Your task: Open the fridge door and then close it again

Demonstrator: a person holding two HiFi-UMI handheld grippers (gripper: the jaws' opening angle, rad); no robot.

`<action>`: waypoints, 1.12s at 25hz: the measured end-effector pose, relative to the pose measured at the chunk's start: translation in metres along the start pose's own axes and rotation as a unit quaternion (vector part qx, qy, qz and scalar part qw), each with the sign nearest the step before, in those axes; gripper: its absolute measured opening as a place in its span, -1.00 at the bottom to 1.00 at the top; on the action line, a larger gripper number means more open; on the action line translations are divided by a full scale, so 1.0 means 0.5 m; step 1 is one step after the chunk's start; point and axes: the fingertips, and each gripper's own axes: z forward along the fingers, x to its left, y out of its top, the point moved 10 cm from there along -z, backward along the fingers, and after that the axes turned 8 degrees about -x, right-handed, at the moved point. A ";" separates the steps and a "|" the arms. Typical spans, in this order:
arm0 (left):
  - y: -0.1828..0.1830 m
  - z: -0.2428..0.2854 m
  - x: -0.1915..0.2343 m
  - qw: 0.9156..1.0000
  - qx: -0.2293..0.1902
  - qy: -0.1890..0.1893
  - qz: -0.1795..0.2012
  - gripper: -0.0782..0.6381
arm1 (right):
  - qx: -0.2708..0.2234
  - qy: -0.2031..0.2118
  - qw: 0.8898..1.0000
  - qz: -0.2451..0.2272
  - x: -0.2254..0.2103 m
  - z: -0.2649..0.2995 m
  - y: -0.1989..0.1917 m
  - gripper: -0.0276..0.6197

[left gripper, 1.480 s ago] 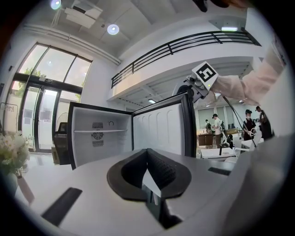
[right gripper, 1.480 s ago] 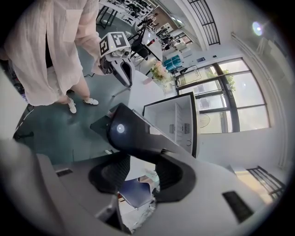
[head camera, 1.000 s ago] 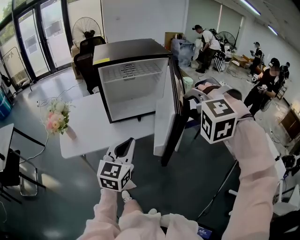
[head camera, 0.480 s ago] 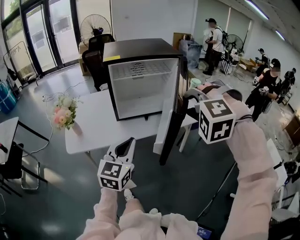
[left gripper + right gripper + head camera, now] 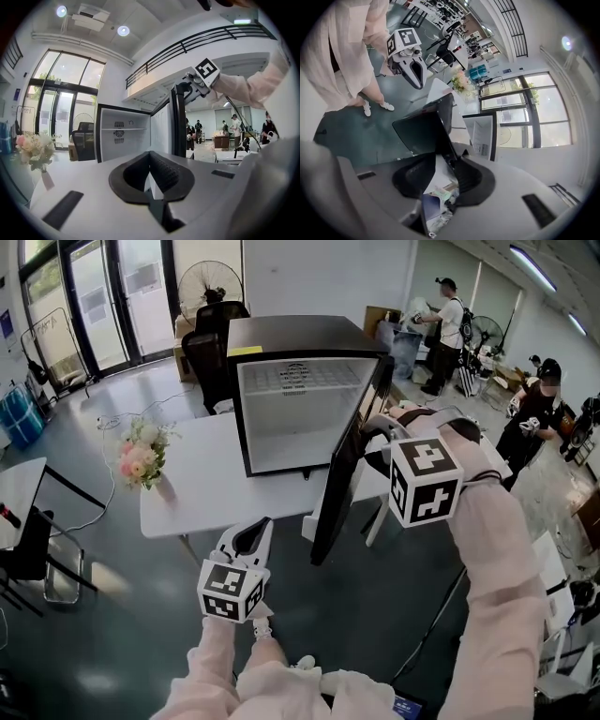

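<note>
**Tongs, two.**
- Left tongs (image 5: 150, 154): pressed together with nothing between them. They are held low, off the near edge of the bench (image 5: 202, 493) and well apart from the fridge (image 5: 291, 334).
- Right tongs (image 5: 447, 158): spread and just lately closing, astride the top free corner of the fridge door (image 5: 424, 131). The door's dark edge lies against one pad. The other pad seems to stand just clear, though the view is cramped there.

**Fridge, one.** Black, standing at the bench's far right corner. Its door, one, stands ajar and swings out past the bench's right edge. The cavity is white with one shelf (image 5: 124, 129).

**Bench, one.** White.

**Flowers, one bunch** (image 5: 141, 454). Near the bench's left edge.

**Fans, two** (image 5: 208, 279). They stand on the floor beyond the bench, well apart from each other.

**People.** Several stand at the far right of the room.

**Views compared.**
- Head view: the right tongs' tips are hidden behind the marker cube (image 5: 425, 481).
- Right gripper view: only this one shows the door edge between the pads. It also shows the left tongs from the front.
- Left gripper view: only this one looks level into the cavity, with the right tongs on the door's top.
</note>
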 end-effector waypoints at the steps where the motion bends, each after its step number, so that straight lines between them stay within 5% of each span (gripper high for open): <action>1: 0.000 -0.002 0.003 1.000 0.001 0.003 -0.001 -0.75 | -0.003 0.000 1.000 -0.003 -0.004 0.004 0.004 -0.53; 28: 0.003 0.001 0.155 0.998 0.007 0.056 -0.002 -0.75 | -0.054 -0.002 0.998 -0.014 -0.147 0.157 0.088 -0.59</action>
